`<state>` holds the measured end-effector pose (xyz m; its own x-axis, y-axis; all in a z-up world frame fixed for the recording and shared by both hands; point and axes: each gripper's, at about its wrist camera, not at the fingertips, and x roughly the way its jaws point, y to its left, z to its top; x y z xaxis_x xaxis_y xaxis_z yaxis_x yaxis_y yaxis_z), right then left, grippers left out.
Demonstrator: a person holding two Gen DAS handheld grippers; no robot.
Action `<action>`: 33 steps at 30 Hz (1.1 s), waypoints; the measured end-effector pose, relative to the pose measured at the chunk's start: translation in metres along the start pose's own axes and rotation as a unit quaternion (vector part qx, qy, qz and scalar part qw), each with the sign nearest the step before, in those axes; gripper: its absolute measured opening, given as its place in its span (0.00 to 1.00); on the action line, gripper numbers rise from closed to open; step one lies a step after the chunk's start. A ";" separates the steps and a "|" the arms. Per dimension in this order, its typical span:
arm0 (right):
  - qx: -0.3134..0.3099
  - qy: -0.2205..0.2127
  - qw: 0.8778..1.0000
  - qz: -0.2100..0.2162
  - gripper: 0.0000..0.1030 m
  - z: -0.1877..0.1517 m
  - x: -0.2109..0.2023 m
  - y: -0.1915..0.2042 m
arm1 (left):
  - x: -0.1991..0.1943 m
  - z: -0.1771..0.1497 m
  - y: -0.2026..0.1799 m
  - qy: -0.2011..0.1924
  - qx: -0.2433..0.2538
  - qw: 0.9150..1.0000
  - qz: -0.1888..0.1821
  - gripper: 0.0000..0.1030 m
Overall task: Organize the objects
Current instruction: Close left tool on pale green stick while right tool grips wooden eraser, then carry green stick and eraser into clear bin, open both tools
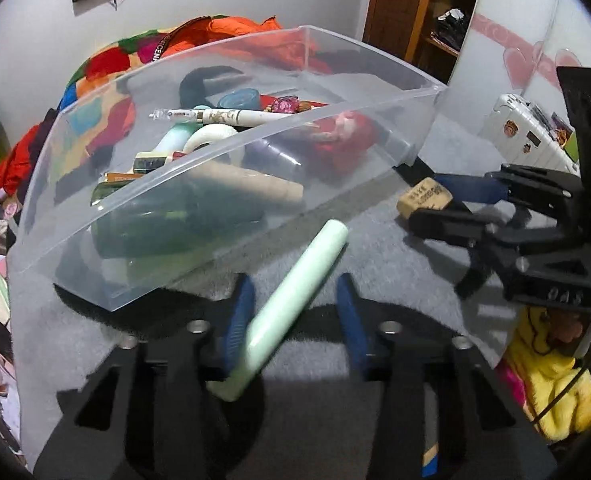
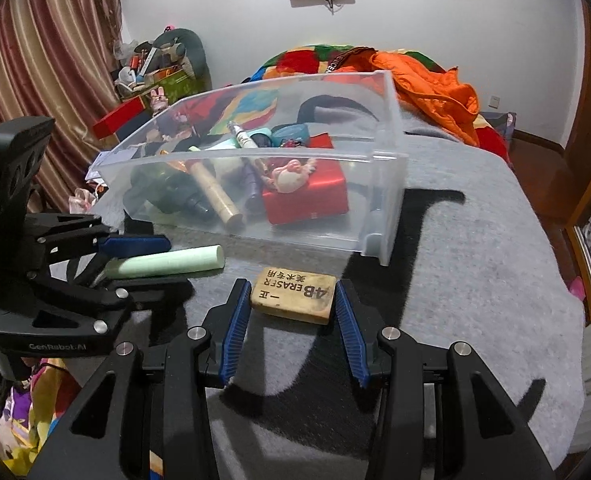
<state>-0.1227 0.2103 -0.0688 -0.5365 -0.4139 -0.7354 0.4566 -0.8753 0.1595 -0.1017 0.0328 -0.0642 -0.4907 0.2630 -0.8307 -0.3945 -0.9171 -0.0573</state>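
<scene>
Grey blanket (image 2: 475, 240); L gripper (image 1: 293, 312) loose round bin-pointing green stick (image 1: 291, 304); R gripper (image 2: 291, 316) clamps eraser (image 2: 293, 296)

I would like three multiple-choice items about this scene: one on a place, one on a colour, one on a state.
1. Where is the pale green stick? A on the floor; B between the left gripper's fingers; C on a shelf.
2. The box in the clear bin is: A blue; B red; C white.
3. The right gripper is: A empty; B shut on the 4B eraser; C holding a pen.
B, it lies between those fingers; B, its red side shows through the wall; B, both pads press it.
</scene>
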 end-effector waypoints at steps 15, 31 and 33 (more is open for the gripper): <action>0.000 -0.039 0.999 0.011 0.38 0.009 -0.027 0.010 | -0.033 -0.038 -0.010 -0.032 -0.040 0.998 0.020 0.14; -0.008 -0.087 0.996 0.005 0.38 0.035 -0.054 0.019 | -0.083 -0.016 -0.004 -0.112 -0.070 0.991 0.022 0.14; -0.007 -0.092 0.996 0.004 0.38 0.041 -0.056 0.019 | -0.088 -0.010 0.000 -0.121 -0.074 0.990 0.020 0.14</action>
<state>-0.1132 0.2066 0.0020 -0.6539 -0.4606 -0.6002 0.4705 -0.8688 0.1541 -0.0504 0.0070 0.0029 -0.6823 0.2725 -0.6784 -0.2611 -0.9576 -0.1220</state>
